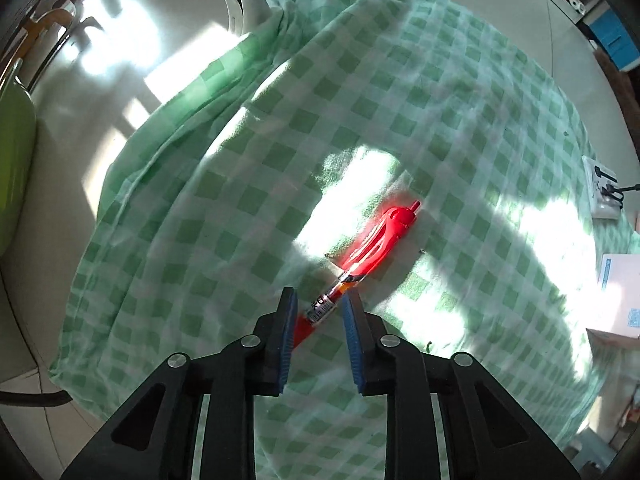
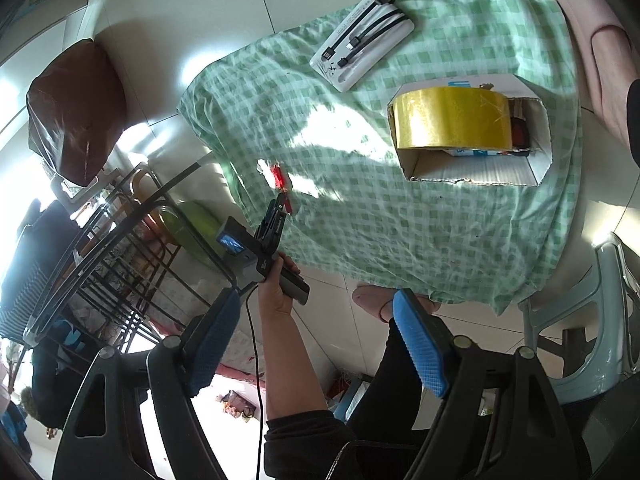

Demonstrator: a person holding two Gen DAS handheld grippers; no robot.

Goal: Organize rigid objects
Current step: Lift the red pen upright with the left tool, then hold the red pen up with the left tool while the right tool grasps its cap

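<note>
1. One green-and-white checked cloth (image 1: 400,92) covers the table and is the largest thing in both views, with patches of sunlight falling across it.
2. Toward the cloth's right side in the right wrist view, a white cardboard box (image 2: 480,174) lies with its open side facing the camera.
3. Inside that box a roll of yellow tape (image 2: 452,118) stands on edge, filling most of the opening, with smaller items behind it that are too hidden to name.
4. Beyond the box, a white power bank (image 2: 362,42) rests flat on the cloth with short black cables laid across its top.
5. Held well back from the table, the right gripper (image 2: 320,344) has its blue-padded fingers spread wide, with nothing between them.
6. Low over the cloth, the left gripper (image 1: 318,310) has its fingers part open on either side of the pen's barrel; contact with the pads cannot be told.
7. Smallest of all, the red pen (image 1: 376,244) lies on the cloth in a sunlit patch, its clip end pointing away from the left gripper and its tip end reaching back between the fingers.
</note>
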